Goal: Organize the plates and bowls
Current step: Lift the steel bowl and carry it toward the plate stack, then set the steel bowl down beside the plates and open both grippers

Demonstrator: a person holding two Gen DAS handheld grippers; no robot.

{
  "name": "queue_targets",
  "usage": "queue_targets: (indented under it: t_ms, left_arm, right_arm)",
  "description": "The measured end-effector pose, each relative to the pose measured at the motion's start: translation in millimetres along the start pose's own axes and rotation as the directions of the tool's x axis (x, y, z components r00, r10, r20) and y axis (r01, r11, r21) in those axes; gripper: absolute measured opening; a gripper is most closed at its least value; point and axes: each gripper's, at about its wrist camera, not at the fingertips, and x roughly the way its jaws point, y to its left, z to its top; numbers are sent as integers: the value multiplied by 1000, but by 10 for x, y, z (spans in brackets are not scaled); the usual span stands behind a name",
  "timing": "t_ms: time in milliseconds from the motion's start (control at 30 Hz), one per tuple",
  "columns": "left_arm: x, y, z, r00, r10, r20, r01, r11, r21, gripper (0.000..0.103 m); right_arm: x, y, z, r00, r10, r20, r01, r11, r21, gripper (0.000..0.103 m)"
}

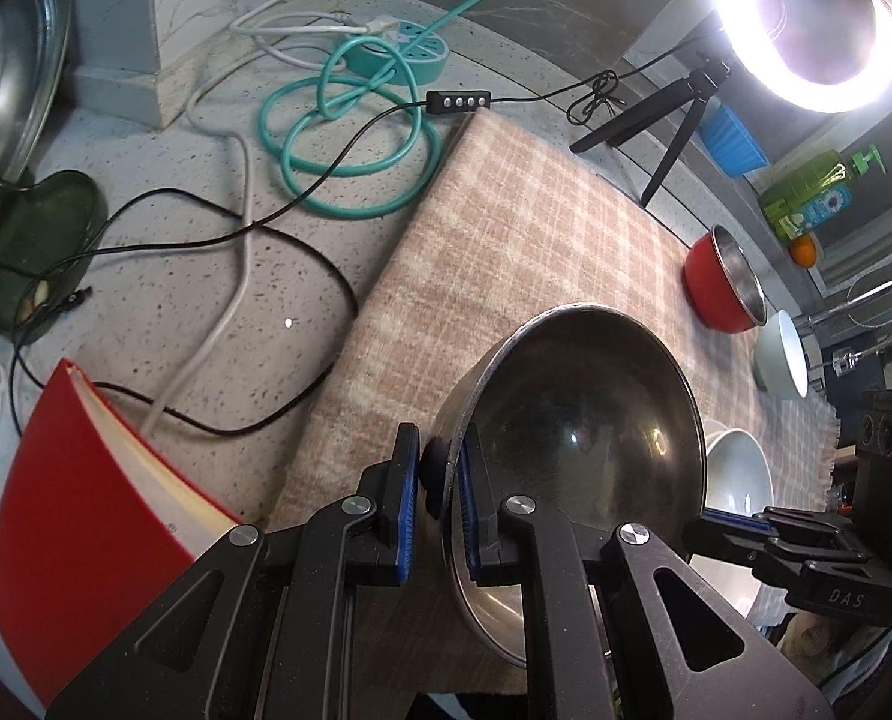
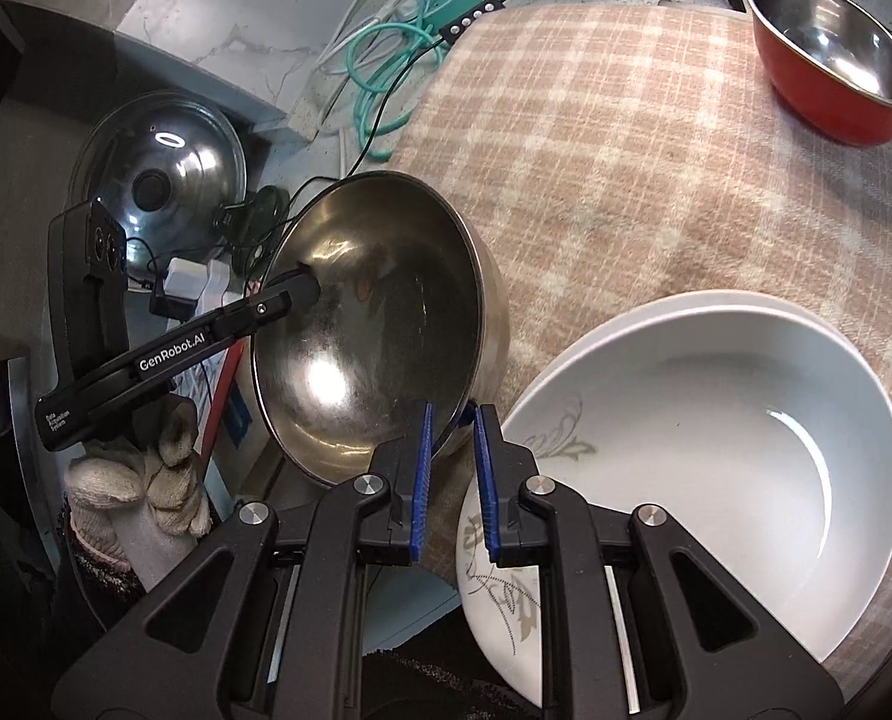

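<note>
The left gripper (image 1: 440,498) and right gripper (image 2: 450,474) each clamp opposite rims of the round steel bowl (image 1: 583,420) above the checked beige cloth (image 1: 505,228).

That big round steel bowl (image 2: 380,324) is shiny but hazy, with fine scuffing inside. The peach checked cloth (image 2: 655,180) under it looks soft and fuzzy, woven. The white ceramic bowl with the leaf print (image 2: 715,450) is glazed and super glossy. The small red bowl (image 2: 835,60) has polished metal inside and enamel-like gloss outside. The speckled grey counter (image 1: 176,300) looks like smooth stone.
</note>
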Motion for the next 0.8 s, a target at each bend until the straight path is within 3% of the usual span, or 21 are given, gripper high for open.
queue_targets:
  t_ms: [400, 800]
  left_arm:
    - [15, 82, -108, 1000, 1, -10, -1, 1000, -17, 10]
    - [-157, 49, -28, 999, 6, 36, -6, 1000, -1, 13]
  right_arm:
    - [41, 70, -92, 1000, -11, 7, 11, 1000, -12, 16]
    - [-470, 172, -89, 987, -50, 154, 60, 996, -63, 16]
